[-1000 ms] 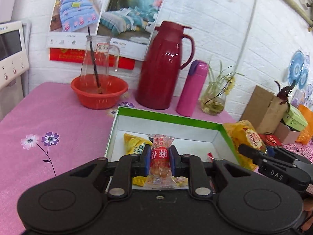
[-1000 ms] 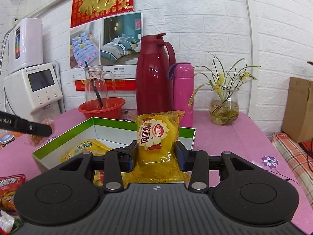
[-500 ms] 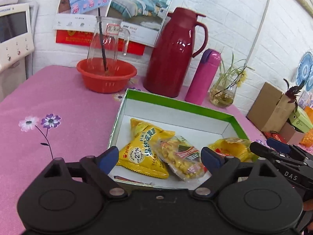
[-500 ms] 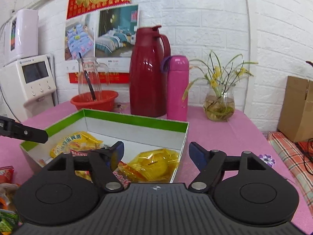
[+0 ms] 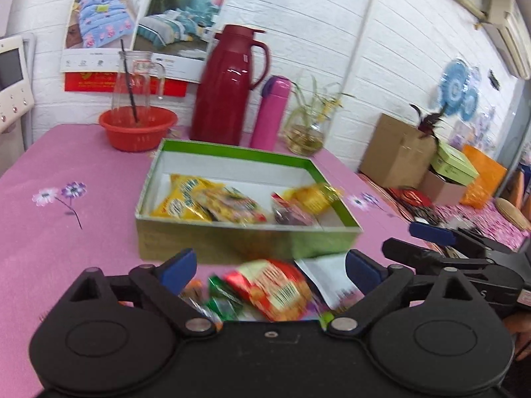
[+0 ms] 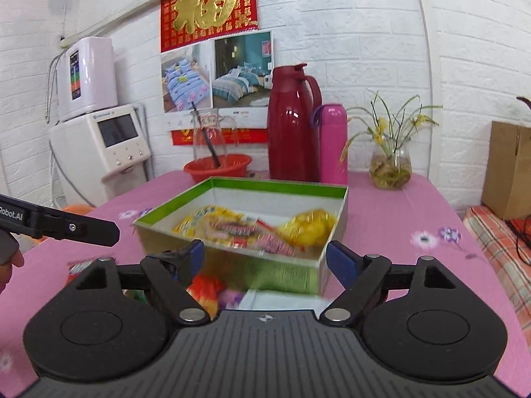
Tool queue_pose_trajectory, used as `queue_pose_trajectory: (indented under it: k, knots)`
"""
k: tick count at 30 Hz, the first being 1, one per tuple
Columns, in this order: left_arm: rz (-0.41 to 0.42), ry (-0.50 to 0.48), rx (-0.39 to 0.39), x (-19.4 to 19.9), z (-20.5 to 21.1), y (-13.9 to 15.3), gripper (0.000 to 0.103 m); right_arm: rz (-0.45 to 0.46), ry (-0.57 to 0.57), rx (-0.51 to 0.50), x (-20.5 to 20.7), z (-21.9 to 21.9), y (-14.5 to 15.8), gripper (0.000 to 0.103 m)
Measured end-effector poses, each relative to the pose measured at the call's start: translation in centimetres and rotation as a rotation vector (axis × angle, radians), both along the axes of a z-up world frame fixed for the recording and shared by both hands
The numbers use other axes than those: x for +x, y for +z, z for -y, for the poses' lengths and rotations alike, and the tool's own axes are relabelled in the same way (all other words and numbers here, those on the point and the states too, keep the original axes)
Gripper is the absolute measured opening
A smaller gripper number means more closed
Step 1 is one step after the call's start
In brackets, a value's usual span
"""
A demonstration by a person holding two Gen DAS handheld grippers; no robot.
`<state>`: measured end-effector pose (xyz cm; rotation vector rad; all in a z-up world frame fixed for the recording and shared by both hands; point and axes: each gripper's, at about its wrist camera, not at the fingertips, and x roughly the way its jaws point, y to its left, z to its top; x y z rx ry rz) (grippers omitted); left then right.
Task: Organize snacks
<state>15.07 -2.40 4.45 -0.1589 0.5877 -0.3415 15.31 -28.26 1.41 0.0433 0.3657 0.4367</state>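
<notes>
both tools spread wide, nothing between the pads: left tool above loose snack packets on the pink tabletop; right tool facing the green box, which has yellow snack bags inside.

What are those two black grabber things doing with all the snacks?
A person is tidying snacks into the green box on the pink table, with a grabber in each hand. Both the left gripper and the right gripper are open and empty now; each has just let go of a packet. Several yellow and red packets already lie in the box. More wait on the table in front of it, such as a red snack packet right between the left gripper's fingers, so that could be next.
</notes>
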Motion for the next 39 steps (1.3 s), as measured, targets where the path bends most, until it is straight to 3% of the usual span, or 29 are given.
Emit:
queue_pose_trajectory:
  k: [10, 12, 15, 19, 27, 28, 29, 31, 33, 38, 39]
  knots:
    - [-0.122, -0.131, -0.13, -6.9, 0.3, -4.4, 0.103, -0.164, 0.121, 0.085, -5.9, 0.8, -3.8, 0.103]
    - [-0.151, -0.121, -0.141, -7.4, 0.0, -5.4, 0.103, -0.188, 0.146, 0.081, -6.5, 0.0, -4.5, 0.103]
    - [-0.18, -0.092, -0.168, -7.5, -0.9, -6.6, 0.092, -0.204, 0.178, 0.065, -7.2, -1.4, -5.2, 0.103]
    - [-0.202, -0.04, -0.217, -7.0, -2.4, -7.2, 0.088, -0.247, 0.233, 0.082, -6.6, -3.4, -5.8, 0.103]
    - [-0.193, -0.017, -0.232, -6.7, -3.5, -7.0, 0.087, -0.342, 0.232, 0.201, -4.5, -5.3, -6.5, 0.103]
    - [-0.196, -0.02, -0.238, -6.7, -3.7, -7.1, 0.087, -0.346, 0.225, 0.183, -4.3, -5.4, -6.7, 0.075]
    - [-0.2, -0.022, -0.243, -6.7, -3.7, -7.1, 0.087, -0.362, 0.218, 0.159, -4.1, -5.5, -7.0, 0.055]
    - [-0.198, -0.033, -0.244, -6.6, -3.5, -7.2, 0.087, -0.377, 0.23, 0.15, -4.1, -4.9, -7.5, 0.036]
    - [-0.203, -0.042, -0.243, -6.3, -3.3, -7.2, 0.087, -0.369, 0.23, 0.13, -4.5, -4.2, -7.4, 0.024]
    - [-0.215, -0.069, -0.262, -5.0, -2.2, -7.3, 0.087, -0.345, 0.176, 0.091, -5.2, -1.9, -7.4, 0.023]
    - [-0.217, -0.076, -0.262, -4.7, -1.9, -7.3, 0.085, -0.343, 0.185, 0.088, -5.1, -1.6, -7.3, 0.033]
